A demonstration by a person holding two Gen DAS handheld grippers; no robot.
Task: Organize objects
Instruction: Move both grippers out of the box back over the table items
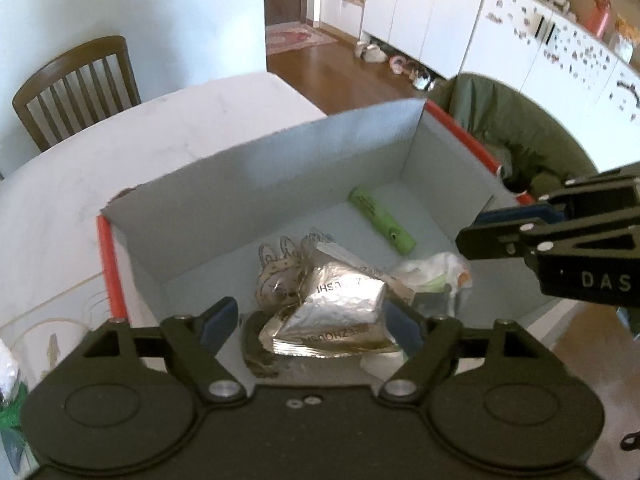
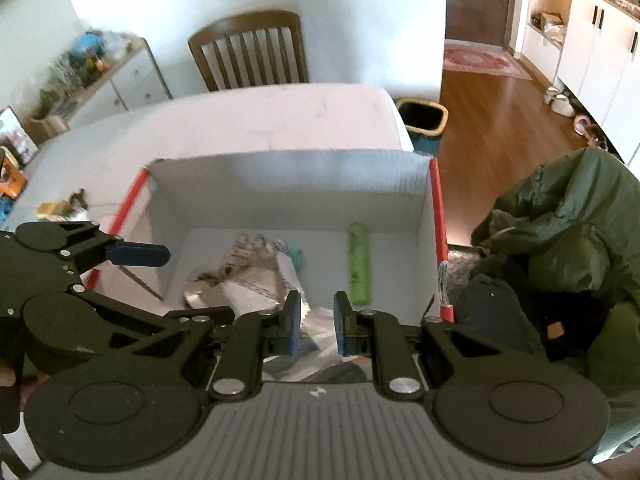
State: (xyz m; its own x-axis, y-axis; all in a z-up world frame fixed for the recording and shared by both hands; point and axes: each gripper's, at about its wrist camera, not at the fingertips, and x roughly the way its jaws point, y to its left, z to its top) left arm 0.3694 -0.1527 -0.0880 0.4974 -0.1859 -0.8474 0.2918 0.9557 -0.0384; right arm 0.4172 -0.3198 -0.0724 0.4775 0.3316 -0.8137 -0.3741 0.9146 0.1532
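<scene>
We hold both grippers over the open cardboard box [image 1: 256,184], which stands at the table's edge nearest the green jacket [image 2: 576,240], and we take it as our landmark. It is the collecting place, so what we tidy belongs inside it.

The left gripper [image 1: 310,326] hangs above the box's near wall, its jaws spread wide with the silver foil packet [image 1: 340,308] lying between them. The pads stand clear of the packet's sides, so we judge it is not gripped; it seems to rest on the heap in the box's near half, either just let go or about to be taken.

The right gripper [image 2: 316,322] hovers above the same near wall, towards the jacket side, its jaws narrowed to a small gap and holding nothing that we can see.

Deeper in the box, near the far right corner, the green tube [image 1: 382,220] lies flat on the floor. A clear printed wrapper [image 1: 280,272] and a crumpled white bag [image 1: 432,272] sit beside the packet, piled loosely rather than sorted.

Outside the box, on the table to its left, a few small items wait, too blurred to name.
</scene>
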